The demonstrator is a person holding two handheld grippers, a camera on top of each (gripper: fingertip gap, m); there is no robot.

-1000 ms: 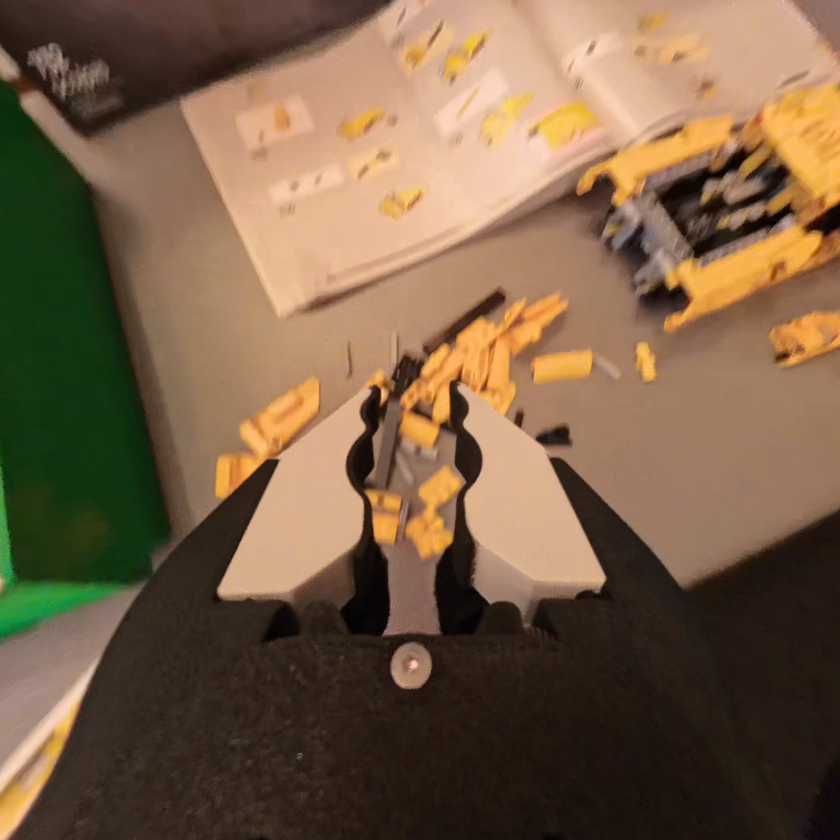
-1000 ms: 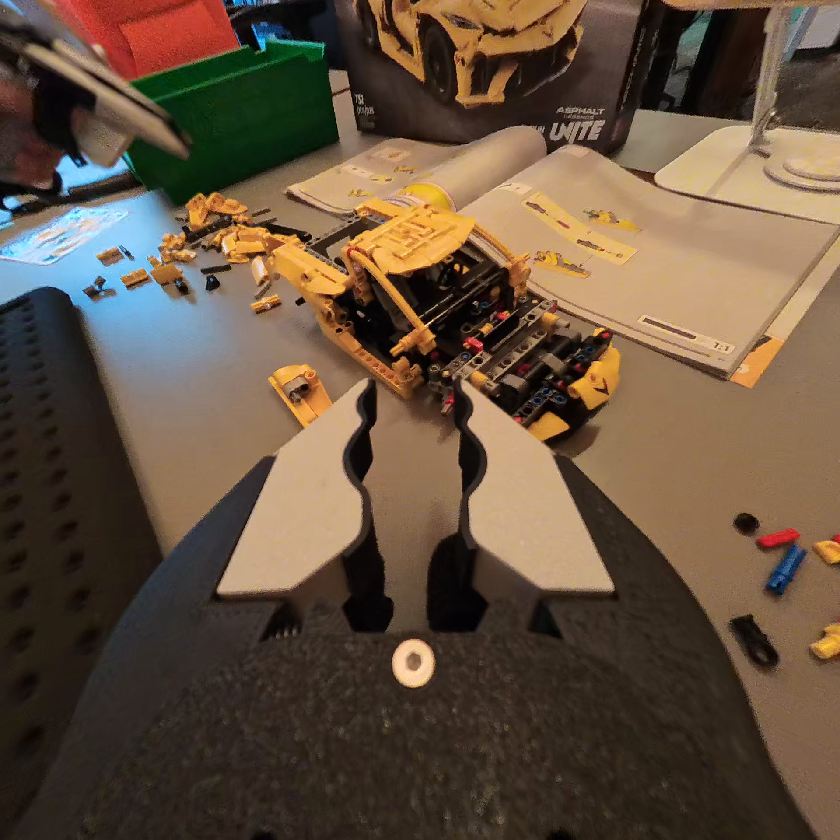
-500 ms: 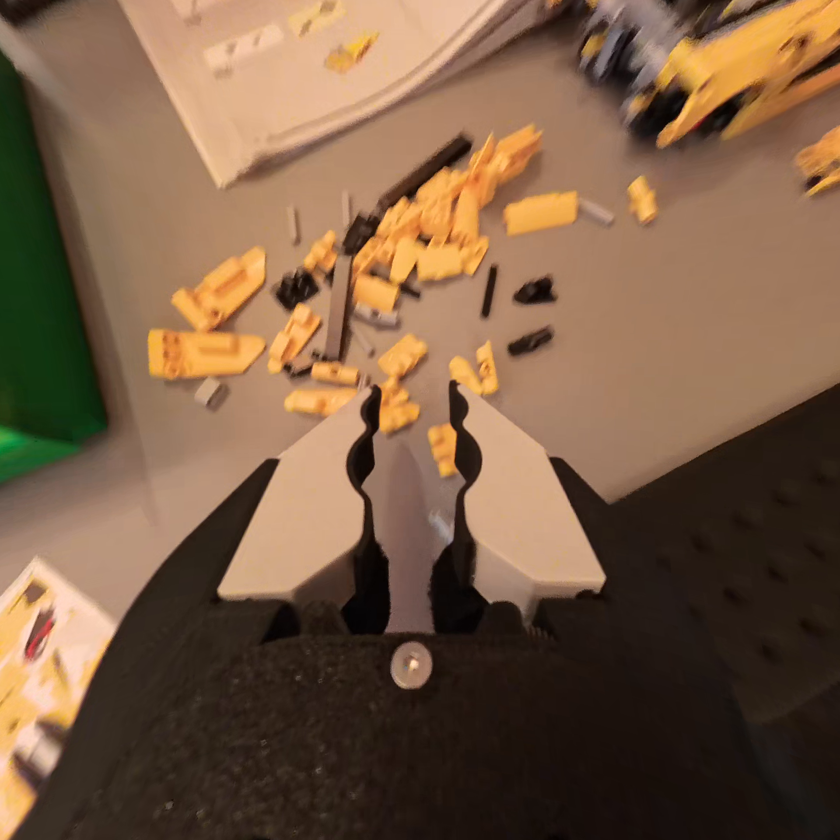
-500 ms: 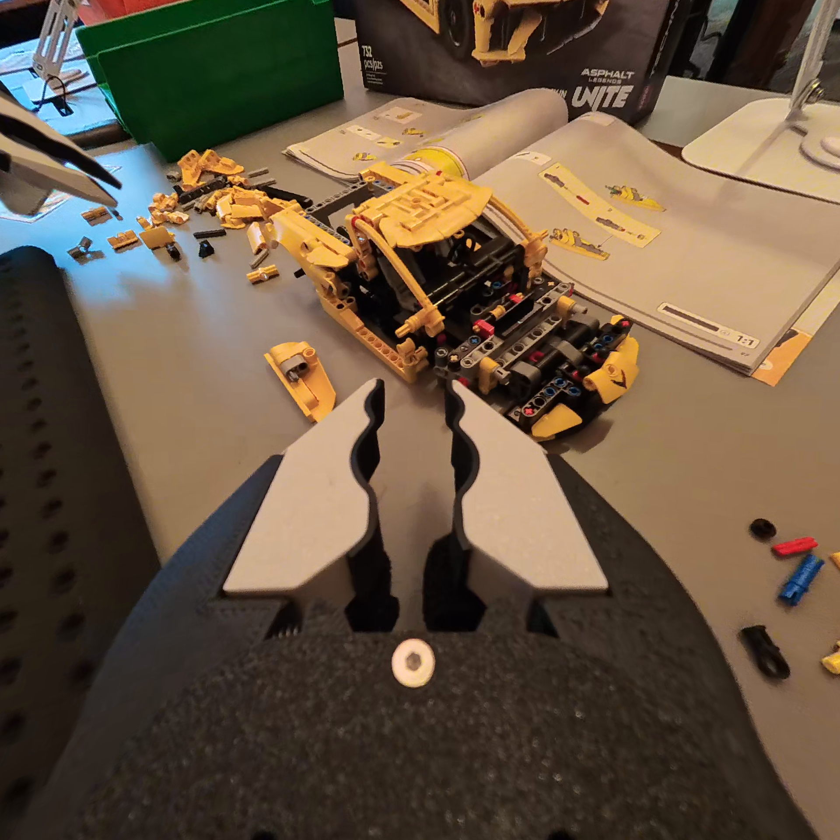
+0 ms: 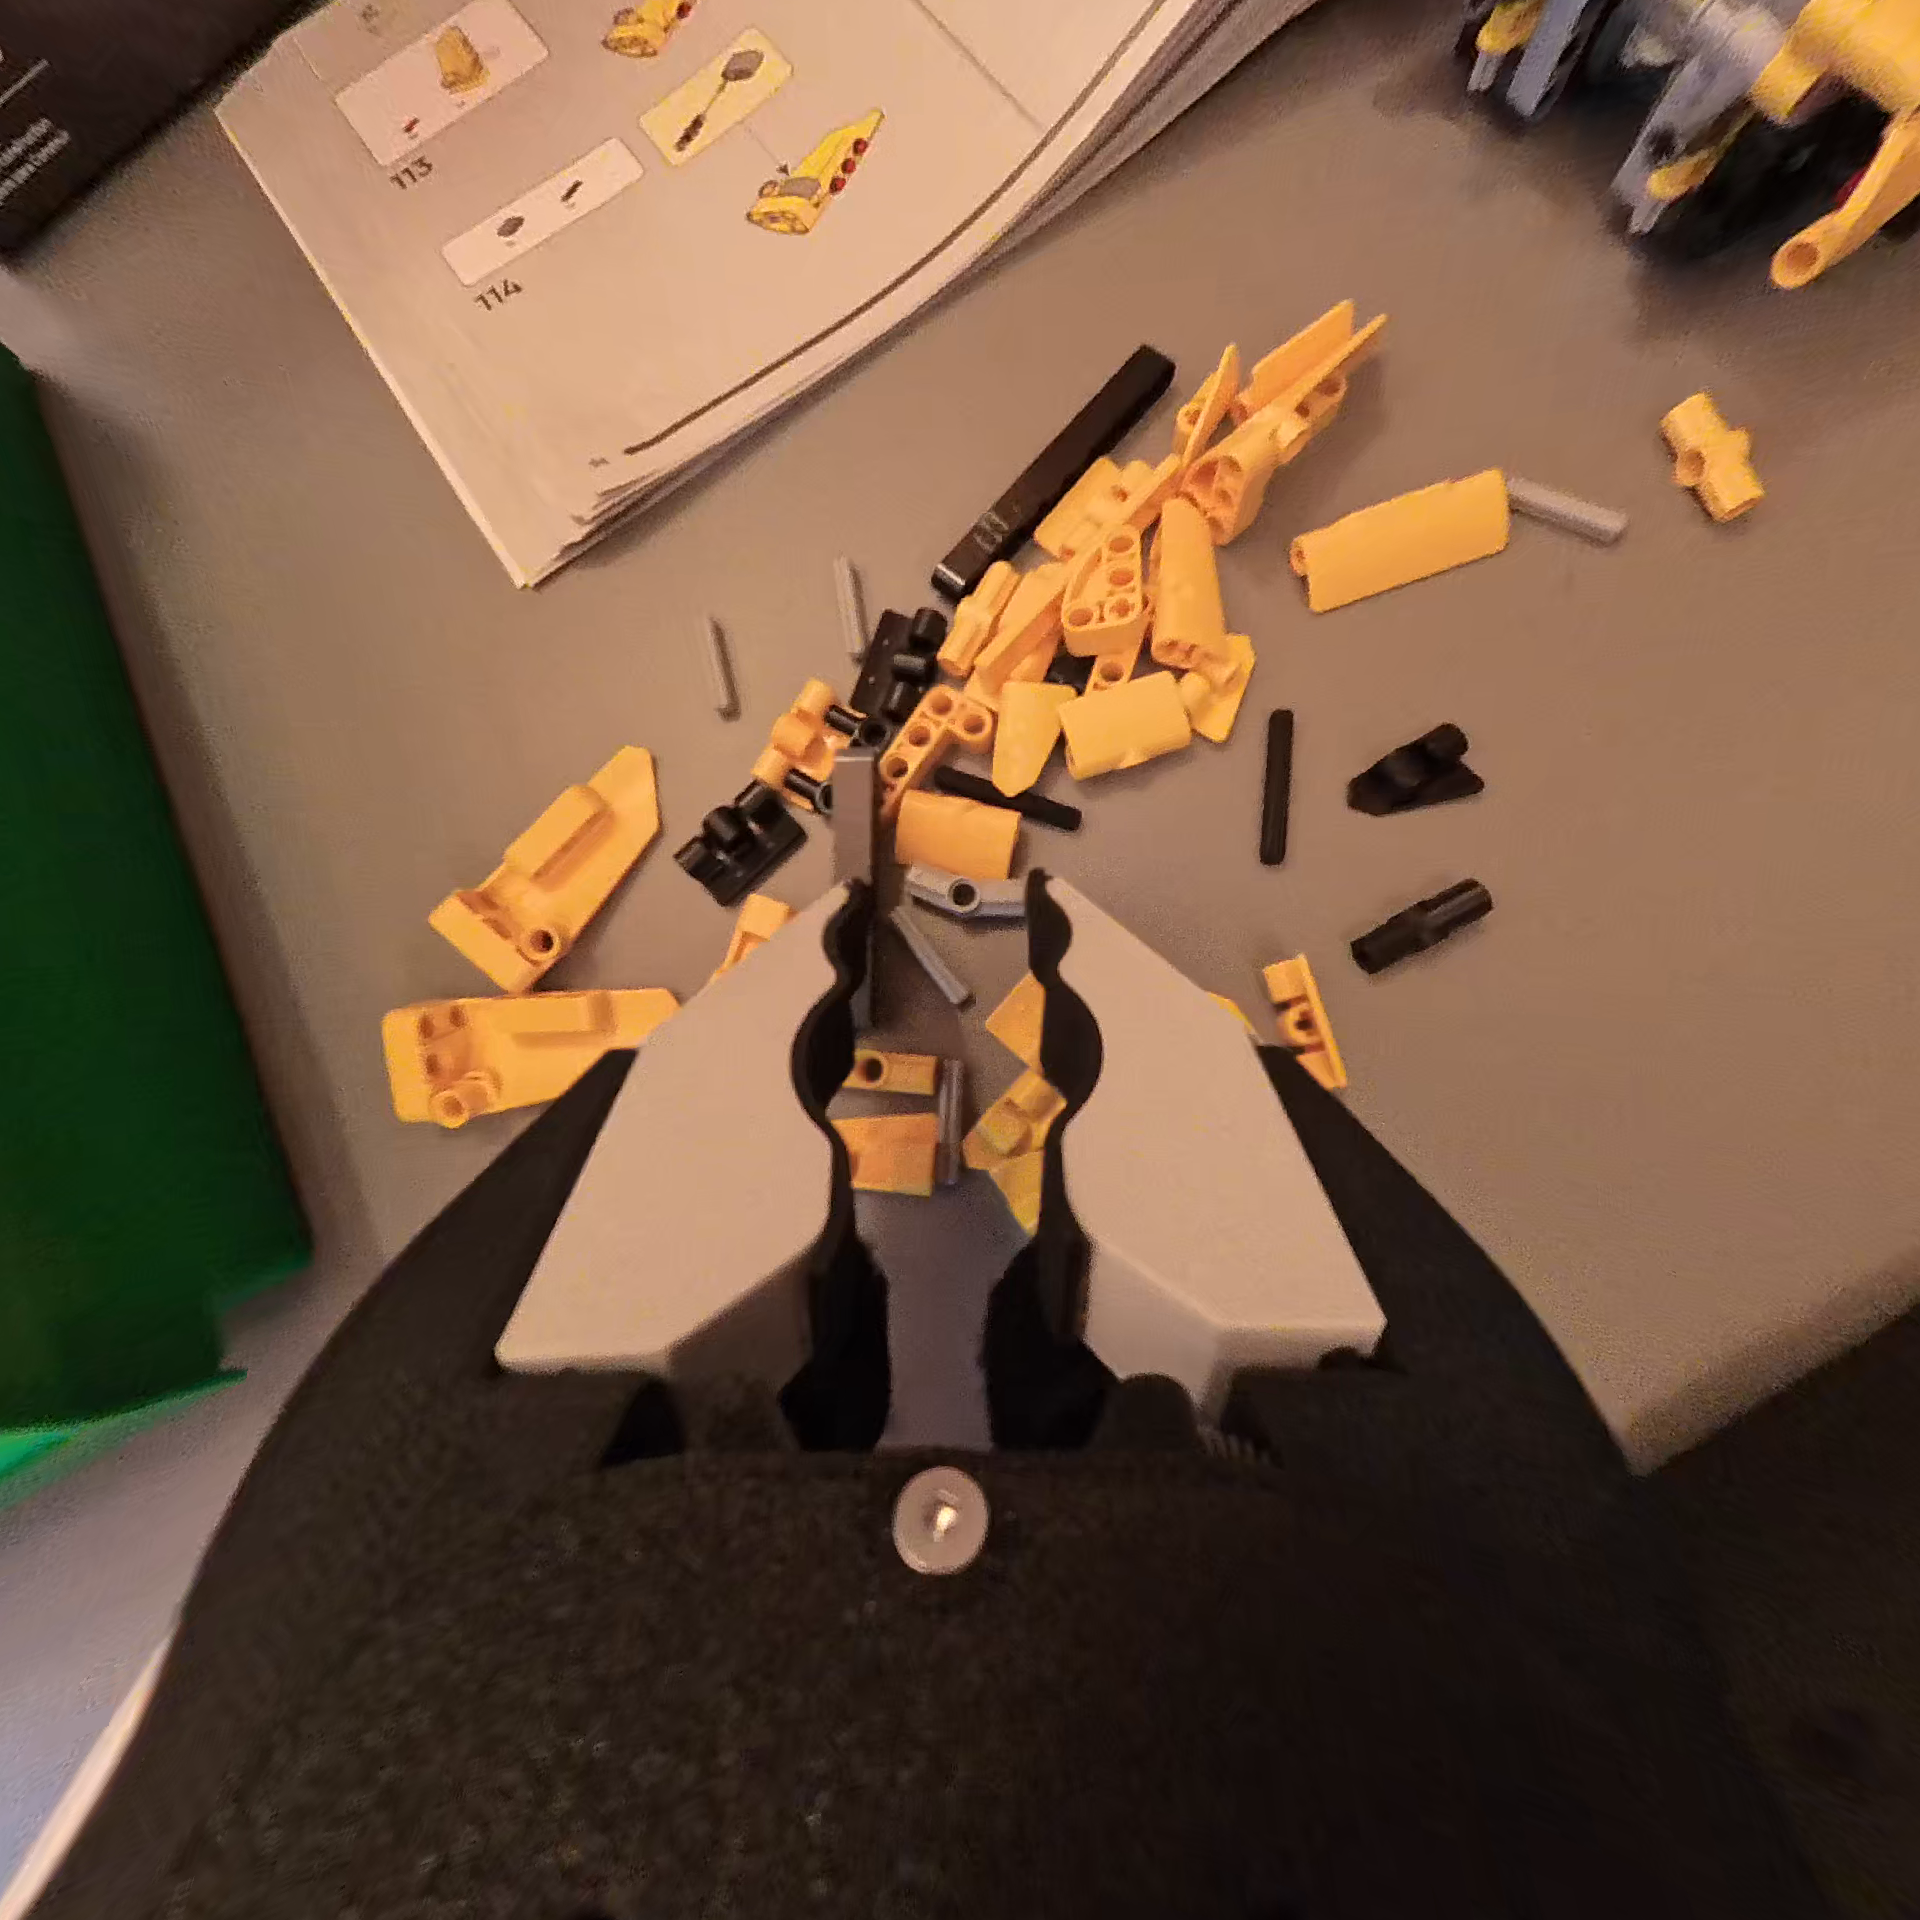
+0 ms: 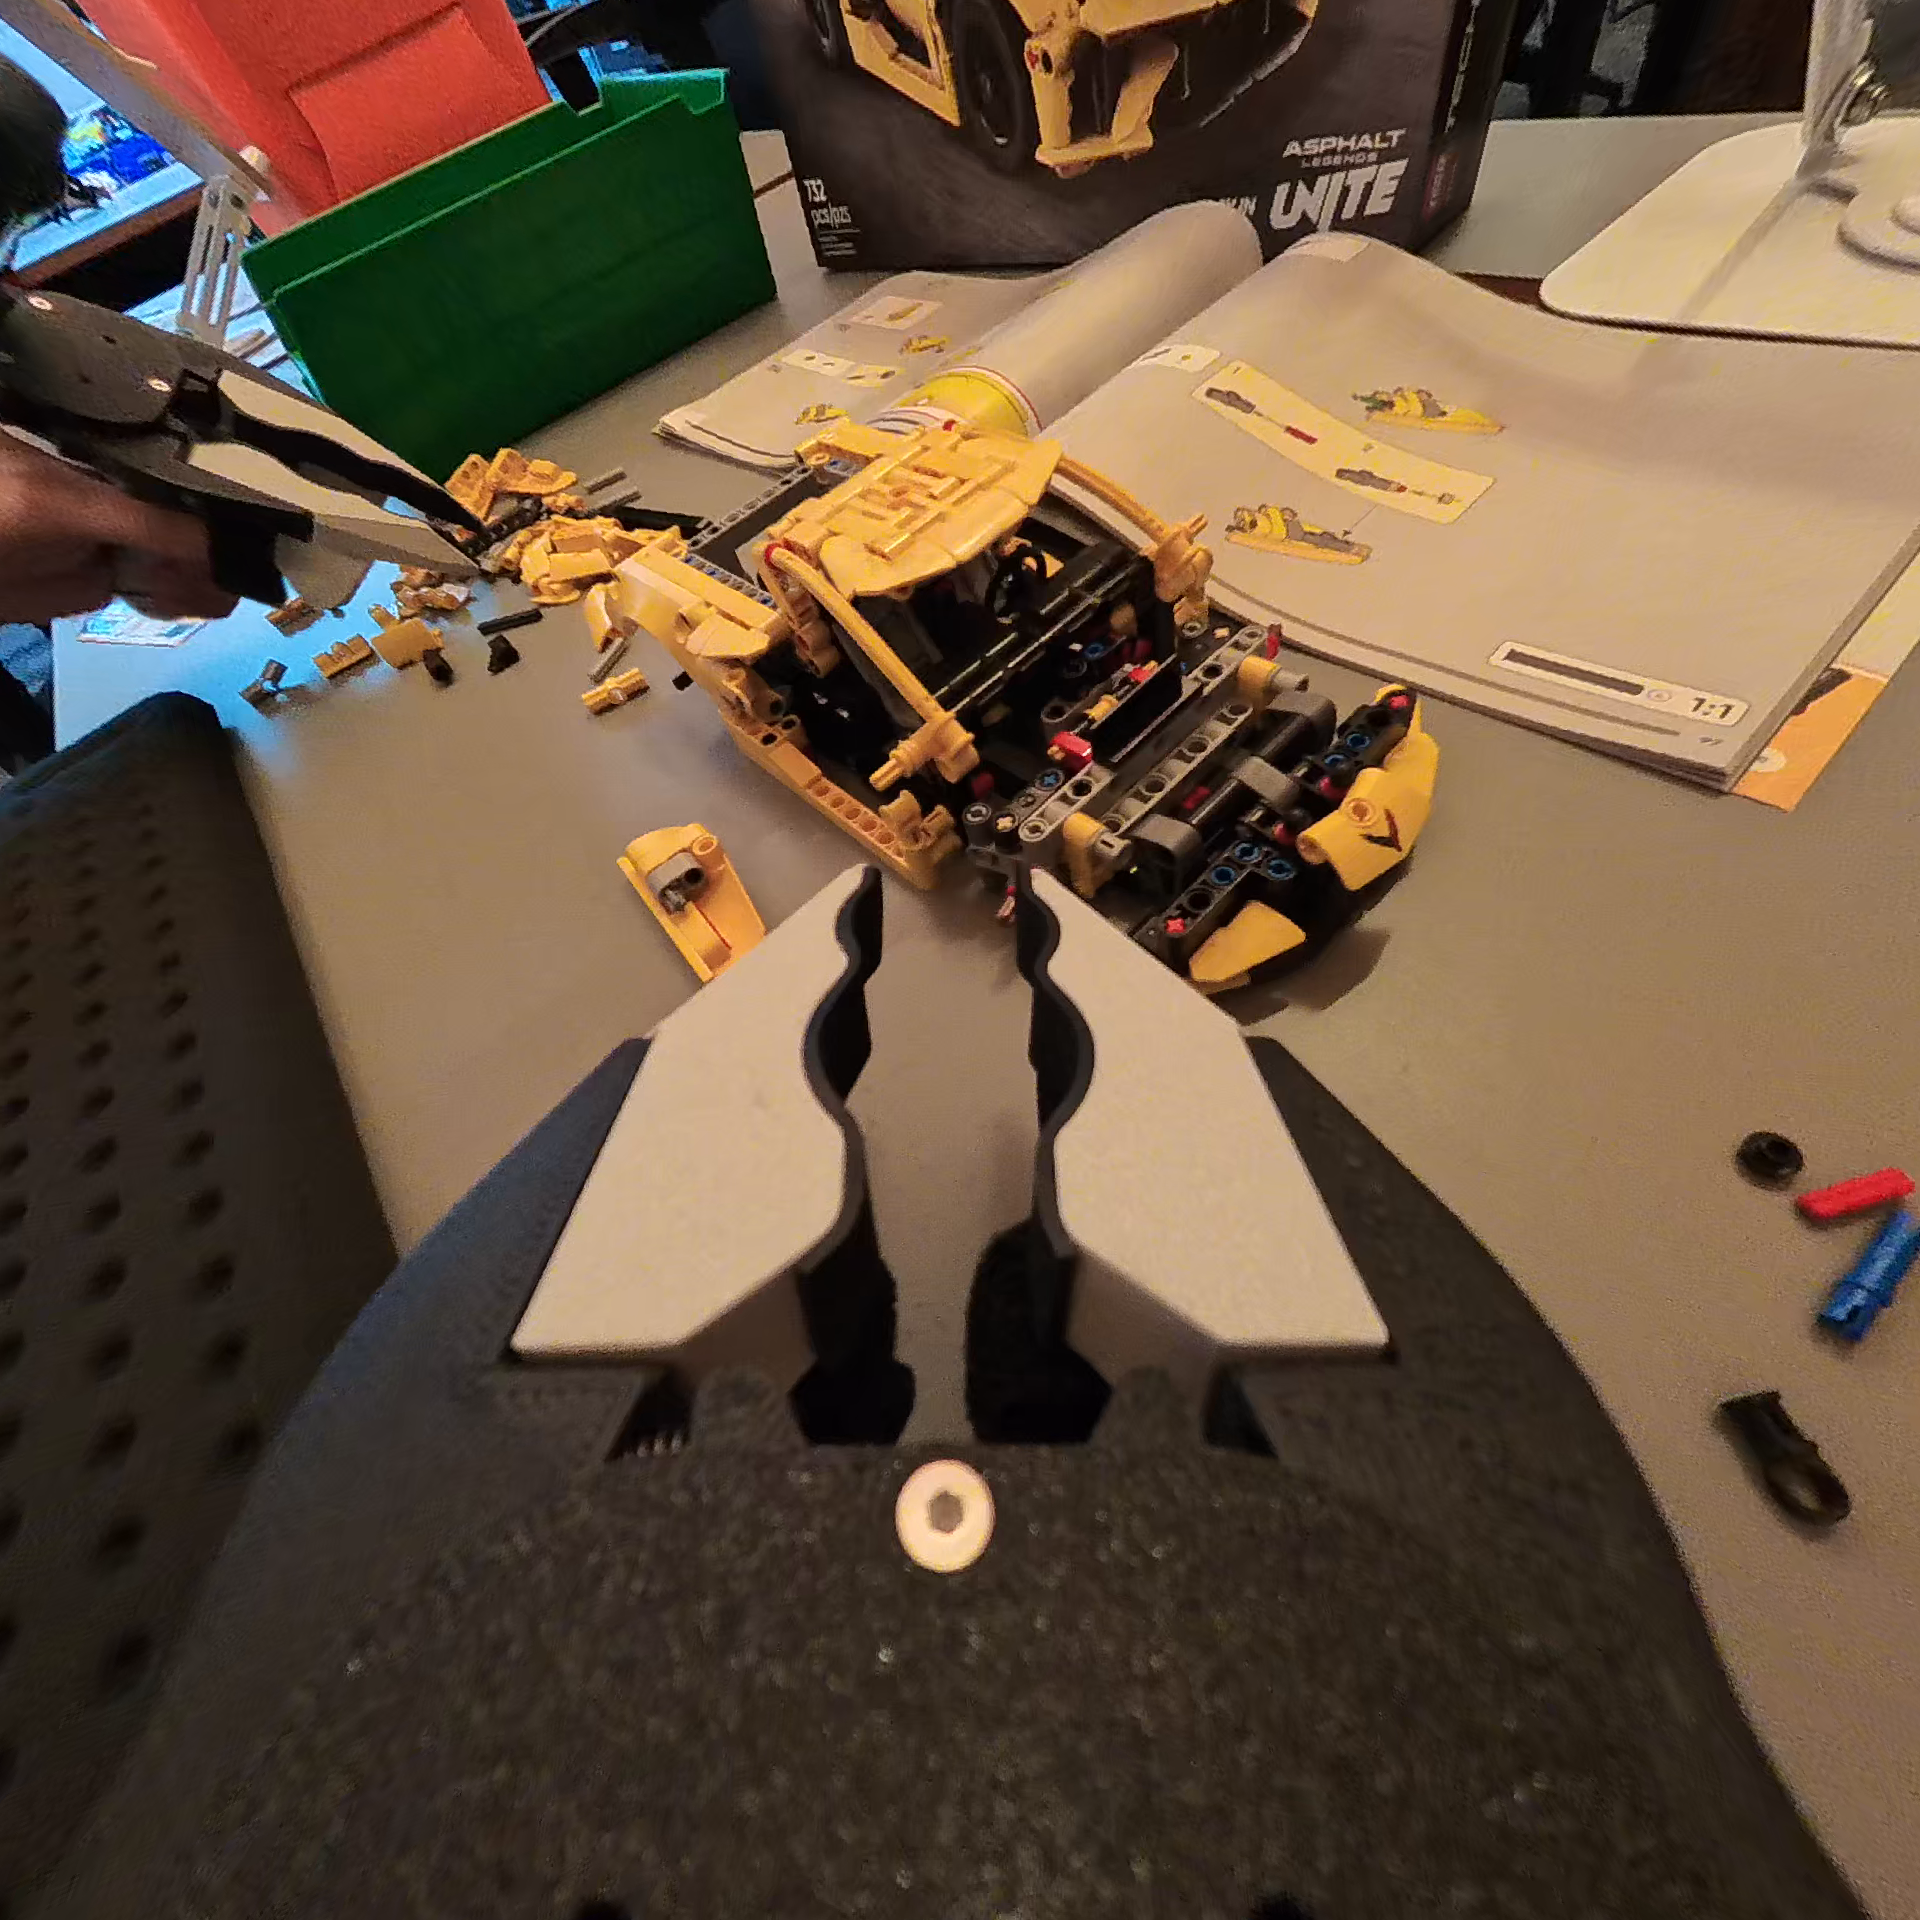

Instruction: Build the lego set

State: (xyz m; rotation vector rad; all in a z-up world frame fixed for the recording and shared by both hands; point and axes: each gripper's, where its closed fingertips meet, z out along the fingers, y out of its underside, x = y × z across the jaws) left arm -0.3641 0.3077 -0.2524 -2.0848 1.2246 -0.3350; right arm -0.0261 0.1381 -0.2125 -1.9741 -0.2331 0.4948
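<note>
A partly built yellow and black Lego car [image 6: 1039,665] stands mid-table; its end shows in the left wrist view [image 5: 1766,125]. A pile of loose yellow, black and grey pieces [image 5: 1101,644] lies beside it [image 6: 561,540]. My left gripper [image 5: 943,888] is open, low over the near edge of the pile. A grey beam [image 5: 857,831] lies by its left fingertip, with small yellow pieces between the fingers. It also shows in the right wrist view [image 6: 457,535], tips at the pile. My right gripper [image 6: 948,878] is open and empty, just short of the car. A yellow panel sub-assembly [image 6: 691,894] lies to its left.
The open instruction booklet [image 6: 1455,468] lies behind the car [image 5: 675,260]. A green bin [image 6: 520,281] and the set's box [image 6: 1143,104] stand at the back. Red, blue and black pins [image 6: 1860,1247] lie at right. A black perforated surface [image 6: 125,1039] borders the left. Some 40 centimetres of space lies between my two pairs of fingers.
My left gripper has come down and forward onto the pile of loose pieces after drawing back from it. My right gripper has stayed open and hardly moved.
</note>
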